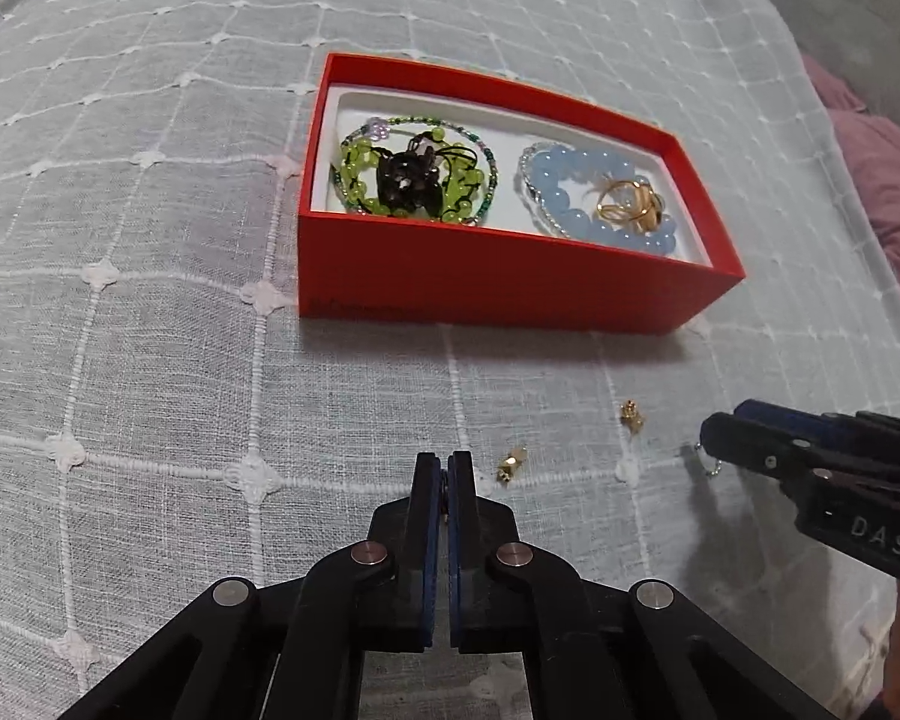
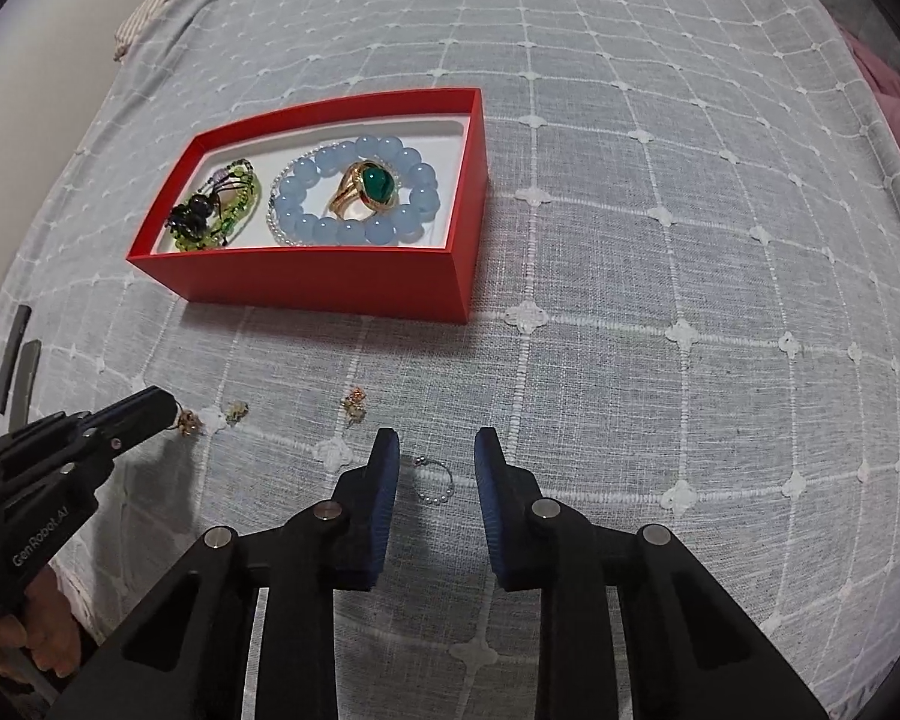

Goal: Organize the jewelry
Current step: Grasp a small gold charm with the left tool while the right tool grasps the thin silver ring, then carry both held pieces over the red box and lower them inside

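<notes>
A red box (image 1: 498,294) (image 2: 330,288) with a white liner holds a green and black beaded bracelet (image 1: 411,177) (image 2: 216,213), a pale blue bead bracelet (image 1: 561,180) (image 2: 354,228) and a gold ring with a green stone (image 2: 369,189) (image 1: 627,207). Small gold earrings (image 1: 510,465) (image 1: 630,414) (image 2: 354,402) (image 2: 234,411) (image 2: 187,422) lie loose on the cloth before the box. My left gripper (image 1: 447,459) (image 2: 159,411) is shut, with something small, hard to make out, pinched between its pads. My right gripper (image 2: 435,450) (image 1: 714,438) is open around a thin silver beaded ring (image 2: 435,480).
A grey cloth with a white grid (image 1: 150,300) (image 2: 690,240) covers the surface. Pink fabric (image 1: 888,180) lies at the far right edge. Two dark flat strips (image 2: 18,366) lie at the left edge of the right wrist view.
</notes>
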Motion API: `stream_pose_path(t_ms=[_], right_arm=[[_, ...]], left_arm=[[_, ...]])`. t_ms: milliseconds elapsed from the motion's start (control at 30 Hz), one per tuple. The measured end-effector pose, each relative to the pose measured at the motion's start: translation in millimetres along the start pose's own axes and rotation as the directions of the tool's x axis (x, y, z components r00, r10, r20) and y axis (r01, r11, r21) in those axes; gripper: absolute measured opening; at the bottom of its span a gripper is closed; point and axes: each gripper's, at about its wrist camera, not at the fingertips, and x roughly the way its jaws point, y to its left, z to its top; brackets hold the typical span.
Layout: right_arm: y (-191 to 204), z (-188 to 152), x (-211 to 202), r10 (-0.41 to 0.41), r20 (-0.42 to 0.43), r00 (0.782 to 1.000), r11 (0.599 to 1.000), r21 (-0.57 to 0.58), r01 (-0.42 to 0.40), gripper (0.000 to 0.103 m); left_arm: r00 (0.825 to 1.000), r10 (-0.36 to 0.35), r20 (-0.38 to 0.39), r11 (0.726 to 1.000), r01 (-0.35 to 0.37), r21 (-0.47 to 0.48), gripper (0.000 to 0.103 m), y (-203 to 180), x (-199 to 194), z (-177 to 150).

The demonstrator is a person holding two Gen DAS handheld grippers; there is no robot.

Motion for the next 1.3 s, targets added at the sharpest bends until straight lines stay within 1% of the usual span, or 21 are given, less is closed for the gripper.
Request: stream_pose_path(t_ms=[200, 300, 367, 433, 533, 733, 967, 1167, 1300], right_arm=[[1.9, -4.0, 7.4, -0.016, -0.034, 0.999, 1.000, -0.010, 0.016, 0.028], [7.5, -6.8, 11.8, -0.020, -0.047, 0.999, 0.999, -0.040, 0.018, 0.028], [12.2, -9.0, 14.6, -0.043, -0.044, 0.998, 0.997, -0.064, 0.040, 0.027], [15.4, -10.2, 14.8, -0.055, -0.033, 0.998, 0.996, -0.078, 0.052, 0.019], [15.8, -10.5, 13.4, -0.044, -0.027, 0.999, 0.996, -0.083, 0.042, 0.016], [15.9, -11.2, 11.6, -0.033, -0.017, 0.999, 0.996, -0.081, 0.032, 0.015], [17.9, 0.1, 2.4, -0.009, 0.007, 1.000, 0.997, -0.077, 0.009, 0.015], [20.7, 5.3, -10.9, 0.037, 0.059, 0.998, 0.995, -0.092, -0.031, 0.016], [22.9, 5.2, -12.5, 0.050, 0.071, 0.996, 0.995, -0.094, -0.043, 0.016]], left_arm=[[1.000, -0.005, 0.021, 1.000, 0.005, -0.007, 0.000, 0.3, -5.6, 3.1], [0.999, -0.001, 0.033, 1.000, 0.002, -0.008, 0.000, 1.3, -8.3, 4.8], [0.999, 0.001, 0.033, 1.000, -0.001, -0.010, 0.000, 2.0, -8.1, 5.3], [0.999, 0.006, 0.035, 1.000, -0.006, -0.012, 0.000, 1.8, -8.3, 5.6], [0.999, 0.010, 0.044, 1.000, -0.009, -0.012, 0.000, 2.8, -10.4, 5.9], [0.999, 0.010, 0.053, 1.000, -0.009, -0.011, 0.000, 3.6, -13.6, 6.0], [0.996, 0.001, 0.085, 1.000, -0.001, -0.004, 0.000, 3.1, -23.0, 7.6], [0.994, 0.007, 0.106, 1.000, -0.007, 0.000, 0.000, 2.2, -26.2, 9.0], [0.992, 0.012, 0.126, 1.000, -0.013, 0.010, 0.000, -0.2, -29.4, 11.3]])
